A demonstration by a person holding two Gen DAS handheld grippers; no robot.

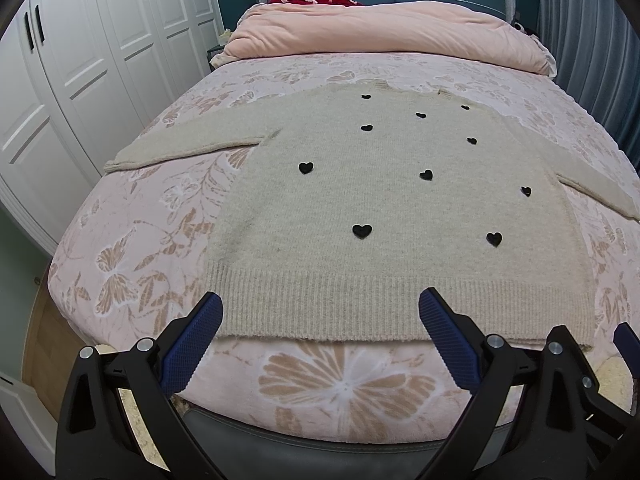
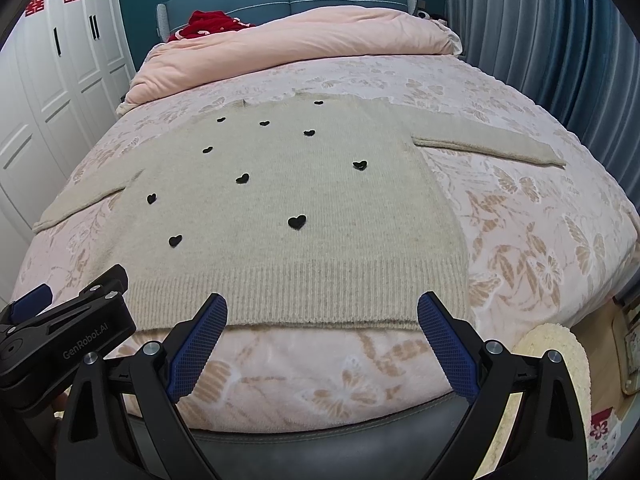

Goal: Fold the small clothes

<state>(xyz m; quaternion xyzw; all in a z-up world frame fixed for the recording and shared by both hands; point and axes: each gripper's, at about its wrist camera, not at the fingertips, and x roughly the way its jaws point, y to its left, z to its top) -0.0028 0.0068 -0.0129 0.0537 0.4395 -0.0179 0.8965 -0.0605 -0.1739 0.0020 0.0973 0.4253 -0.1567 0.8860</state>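
The left gripper (image 1: 320, 304) hovers at the near left of the hem, jaws spread wide, holding nothing. The beige sweater (image 1: 384, 208) lies flat on the bed (image 1: 132, 236), sleeves out. The right gripper (image 2: 322, 306) gapes equally empty near the right.

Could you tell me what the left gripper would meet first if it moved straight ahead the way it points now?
Probably the ribbed hem of the beige sweater; depth is uncertain.
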